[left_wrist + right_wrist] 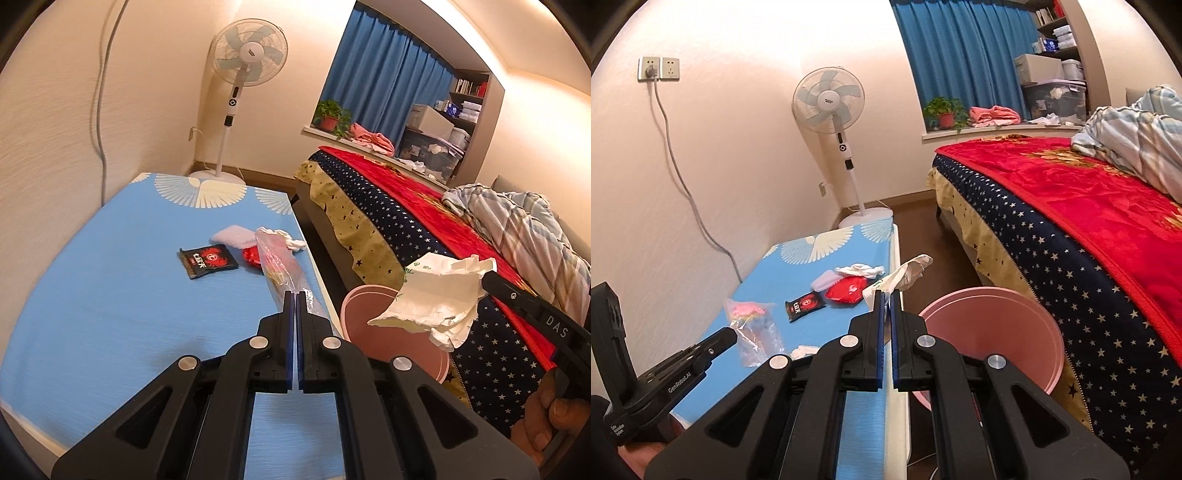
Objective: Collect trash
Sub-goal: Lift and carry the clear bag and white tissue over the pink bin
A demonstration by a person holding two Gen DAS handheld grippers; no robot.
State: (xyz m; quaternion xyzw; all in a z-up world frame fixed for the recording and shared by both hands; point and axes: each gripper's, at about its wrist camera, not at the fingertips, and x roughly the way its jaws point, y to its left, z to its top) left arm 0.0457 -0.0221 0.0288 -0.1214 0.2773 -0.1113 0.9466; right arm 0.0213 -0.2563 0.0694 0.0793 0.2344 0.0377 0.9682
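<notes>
My left hand-held gripper (296, 295) pinches a clear crinkly plastic bag (280, 264) above the tabletop (110, 258); right hand-held gripper (885, 295) clamps limp crumpled white tissue (905, 275) beside the pink plastic bin (993, 328). Both light, floppy; edge grips suffice.

The pink bin (997, 332) has its near rim hidden behind the right gripper (885, 295); the black sachet's (208, 261) print is unreadable.
</notes>
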